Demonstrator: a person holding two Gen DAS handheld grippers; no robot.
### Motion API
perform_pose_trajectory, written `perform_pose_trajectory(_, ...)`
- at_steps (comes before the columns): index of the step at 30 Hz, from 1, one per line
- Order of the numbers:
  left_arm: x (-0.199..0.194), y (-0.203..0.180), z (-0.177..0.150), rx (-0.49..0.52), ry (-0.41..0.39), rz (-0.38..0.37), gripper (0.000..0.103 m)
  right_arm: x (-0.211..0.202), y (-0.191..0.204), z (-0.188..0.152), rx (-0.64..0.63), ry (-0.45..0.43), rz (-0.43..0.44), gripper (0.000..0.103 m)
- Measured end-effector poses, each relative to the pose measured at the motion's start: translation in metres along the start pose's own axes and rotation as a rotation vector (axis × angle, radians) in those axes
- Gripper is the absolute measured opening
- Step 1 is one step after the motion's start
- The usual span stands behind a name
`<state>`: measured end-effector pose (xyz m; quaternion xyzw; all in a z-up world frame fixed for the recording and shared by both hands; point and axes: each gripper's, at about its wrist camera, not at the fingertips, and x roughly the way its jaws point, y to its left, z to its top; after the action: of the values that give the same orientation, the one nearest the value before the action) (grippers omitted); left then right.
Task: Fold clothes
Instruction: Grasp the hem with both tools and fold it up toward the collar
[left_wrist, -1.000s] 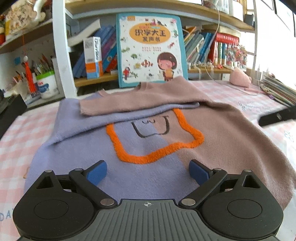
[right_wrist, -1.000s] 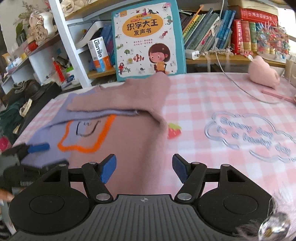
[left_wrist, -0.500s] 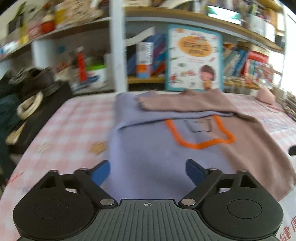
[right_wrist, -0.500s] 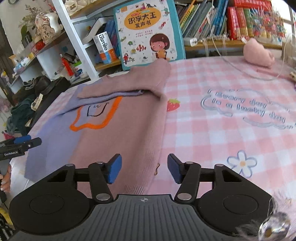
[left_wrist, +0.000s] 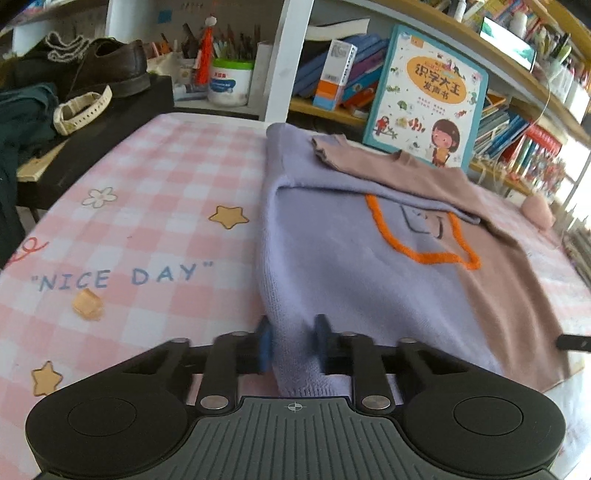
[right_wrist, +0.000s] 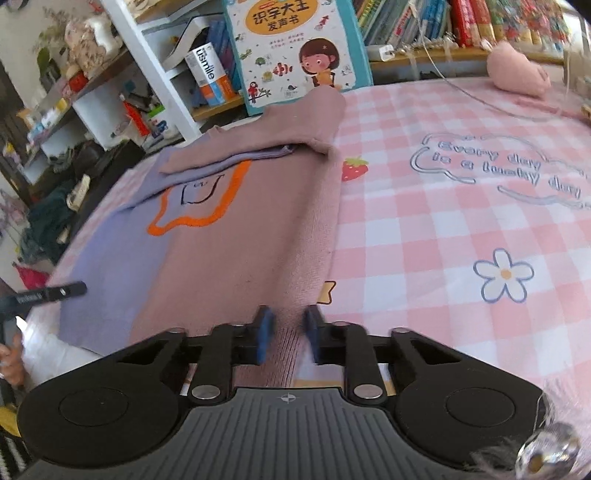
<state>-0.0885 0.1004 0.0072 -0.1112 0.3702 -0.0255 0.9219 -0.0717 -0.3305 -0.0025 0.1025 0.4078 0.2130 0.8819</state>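
Two grippers closing on sweater (left_wrist: 332, 266) hem: left gripper (left_wrist: 291, 341) lilac corner, right gripper (right_wrist: 286, 334) mauve corner.

Left gripper (left_wrist: 291, 341): angled down toward table, jaws closing, blue pads pinching near-left hem corner of sweater (left_wrist: 332, 266), lilac knit bunched between them. Right gripper (right_wrist: 286, 334): angled down likewise, jaws closing, pads pinching near-right hem corner, mauve fabric ridged up between them. Left gripper's tip visible at far left of right wrist view, fingers (right_wrist: 11, 356) of hand below it.
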Motion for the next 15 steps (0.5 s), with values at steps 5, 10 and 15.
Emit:
perform_pose_trajectory(5,-0.017,-0.013,0.008,0.037,-0.072,-0.056,0.010,-0.015,0.008,0.009,-0.007,-0.092,0.104,0.010)
perform_pose_trajectory(10,-0.008,-0.004,0.005,0.013,0.001,-0.039,0.011,-0.010,0.005,0.014,0.026,-0.052,0.111,0.010)
perform_pose_trajectory(15,-0.003,0.009,-0.004,-0.049,0.054,-0.076,0.027,0.004,-0.006,0.007,0.094,0.002,0.106,0.018)
